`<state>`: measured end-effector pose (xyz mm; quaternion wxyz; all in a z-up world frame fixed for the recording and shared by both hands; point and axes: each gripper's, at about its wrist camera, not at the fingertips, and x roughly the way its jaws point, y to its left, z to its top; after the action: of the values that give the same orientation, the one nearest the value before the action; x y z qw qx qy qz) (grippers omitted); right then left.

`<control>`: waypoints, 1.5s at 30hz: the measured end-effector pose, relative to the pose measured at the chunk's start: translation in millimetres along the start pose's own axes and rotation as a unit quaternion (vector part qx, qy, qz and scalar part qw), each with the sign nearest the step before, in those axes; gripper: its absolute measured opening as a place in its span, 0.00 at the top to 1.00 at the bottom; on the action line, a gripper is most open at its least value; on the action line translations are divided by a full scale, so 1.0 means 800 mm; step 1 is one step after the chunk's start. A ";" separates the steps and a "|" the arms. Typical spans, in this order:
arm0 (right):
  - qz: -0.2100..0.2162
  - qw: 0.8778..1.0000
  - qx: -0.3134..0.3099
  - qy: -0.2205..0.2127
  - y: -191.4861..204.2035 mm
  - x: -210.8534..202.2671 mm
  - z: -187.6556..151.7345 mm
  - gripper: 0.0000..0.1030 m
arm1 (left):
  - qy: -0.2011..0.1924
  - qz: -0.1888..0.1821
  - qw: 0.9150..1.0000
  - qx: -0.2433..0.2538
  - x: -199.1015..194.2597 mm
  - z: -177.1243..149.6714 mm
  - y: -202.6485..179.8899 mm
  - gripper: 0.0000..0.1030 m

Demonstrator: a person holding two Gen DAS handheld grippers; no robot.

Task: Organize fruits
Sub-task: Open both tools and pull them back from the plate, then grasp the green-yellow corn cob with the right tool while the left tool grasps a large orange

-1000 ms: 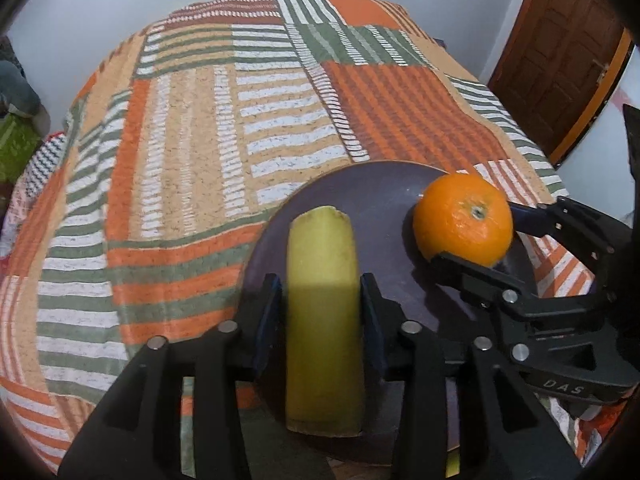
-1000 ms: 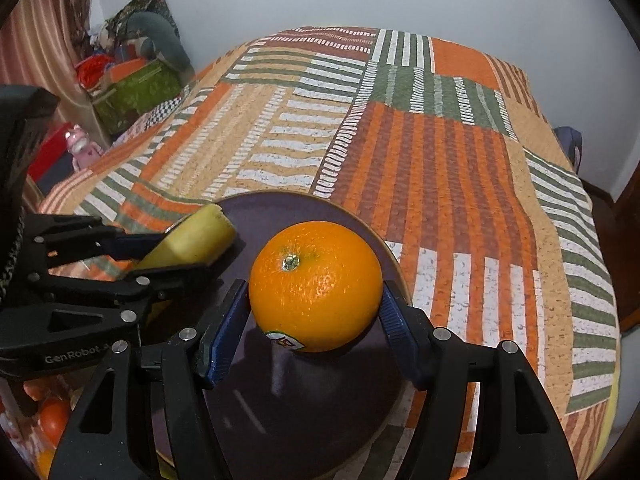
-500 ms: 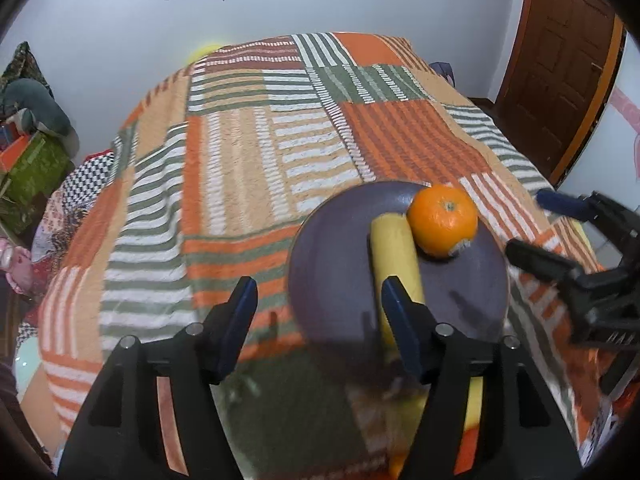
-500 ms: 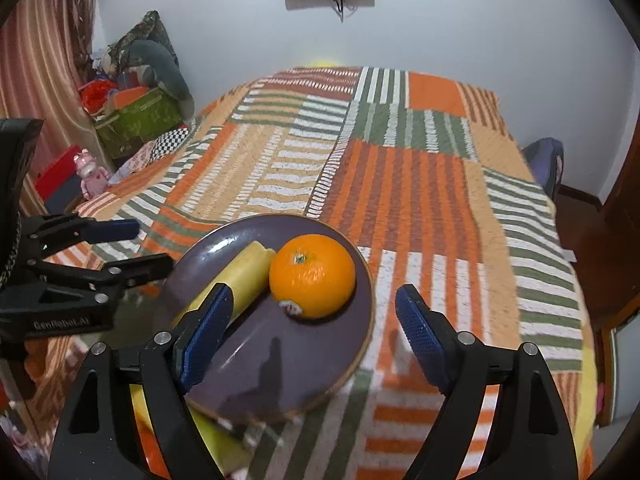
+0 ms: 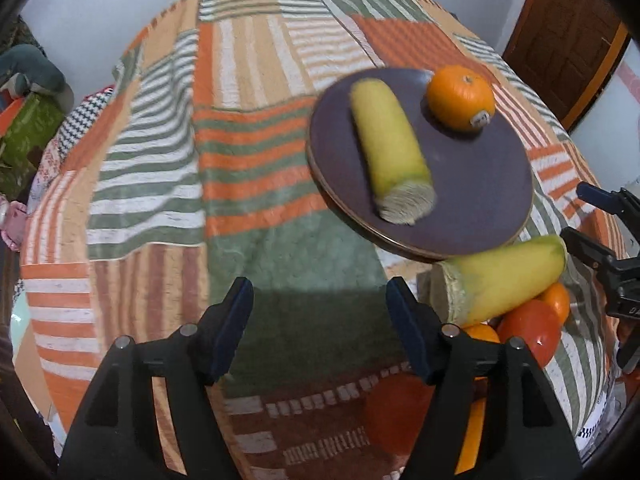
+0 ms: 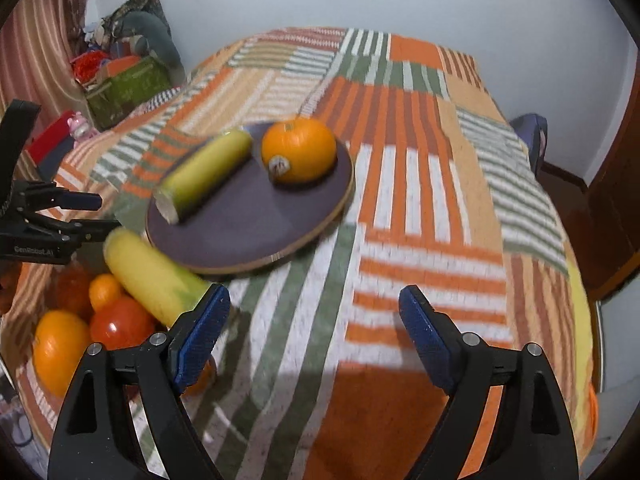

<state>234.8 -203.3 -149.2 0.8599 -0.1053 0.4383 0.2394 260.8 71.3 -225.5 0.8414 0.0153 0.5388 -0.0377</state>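
A dark round plate (image 5: 480, 184) (image 6: 248, 236) lies on the striped bedspread. On it rest a yellow cut banana-like fruit (image 5: 388, 140) (image 6: 208, 174) and an orange (image 5: 460, 96) (image 6: 300, 152), slightly apart. My left gripper (image 5: 320, 324) is open and empty, well short of the plate. My right gripper (image 6: 314, 328) is open and empty, also short of the plate. Near the plate's front edge lies a pile of fruit: another yellow fruit (image 5: 504, 276) (image 6: 156, 276), a red tomato (image 5: 528, 332) (image 6: 120, 322) and oranges (image 6: 60, 348).
The bed's striped patchwork cover (image 5: 240, 120) fills both views. A brown door (image 5: 568, 32) stands at the right. Bags and cushions (image 6: 128, 76) sit beside the bed at the left. The left gripper shows in the right wrist view (image 6: 86, 212).
Both grippers let go of their fruit, opened and drew back from the plate. The yellow fruit and the orange now lie on the plate, and the fruit pile has come into view.
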 end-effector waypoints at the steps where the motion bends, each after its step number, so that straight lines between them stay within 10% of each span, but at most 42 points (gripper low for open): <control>1: -0.001 1.000 0.002 0.003 0.000 0.001 -0.004 0.18 | -0.002 -0.003 1.000 0.007 0.001 0.000 -0.005 0.33; 22: 0.017 0.997 0.075 -0.013 -0.055 -0.059 -0.059 0.20 | -0.002 -0.011 0.994 0.107 0.001 0.027 -0.115 0.46; 33: 0.051 0.997 0.007 -0.049 -0.015 -0.083 -0.036 0.18 | -0.046 -0.041 0.998 0.012 -0.069 0.002 -0.055 0.41; 42: 0.086 0.995 -0.048 0.016 0.017 -0.009 -0.028 0.19 | -0.043 -0.028 0.998 -0.023 -0.095 -0.053 -0.030 0.36; 45: 0.114 0.993 -0.036 0.017 0.006 -0.012 -0.032 0.33 | -0.037 -0.035 0.998 -0.031 -0.097 -0.069 -0.033 0.35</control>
<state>209.8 -212.2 -156.5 0.8151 -0.0890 0.4531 0.3499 176.2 52.0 -177.7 0.8591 -0.0309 0.5084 -0.0505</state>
